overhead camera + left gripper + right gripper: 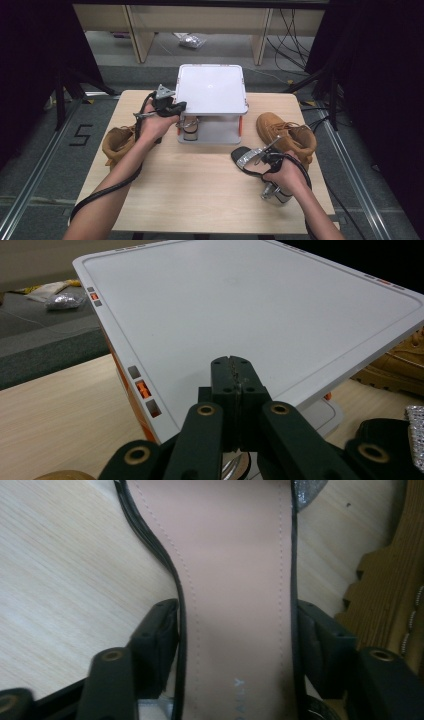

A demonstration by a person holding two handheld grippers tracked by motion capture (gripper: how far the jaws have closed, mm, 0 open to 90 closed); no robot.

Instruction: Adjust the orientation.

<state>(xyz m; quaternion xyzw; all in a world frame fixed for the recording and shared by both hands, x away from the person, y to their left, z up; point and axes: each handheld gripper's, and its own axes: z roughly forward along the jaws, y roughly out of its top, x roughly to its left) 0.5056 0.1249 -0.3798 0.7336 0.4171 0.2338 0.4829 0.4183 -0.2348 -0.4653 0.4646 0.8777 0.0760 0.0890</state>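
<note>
I see right gripper [235, 645] clamping sandal [235, 580] waist, heel cut off; left gripper [233, 390] pressed together over box lid [250, 305]; counter [200, 185] centre free.

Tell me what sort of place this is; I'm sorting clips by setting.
Probably a lab or recording bay, not a home: a small wooden table on grey carpet, black curtains at both sides, loose cables on the floor behind, and a taped number five beside a floor rail.
</note>
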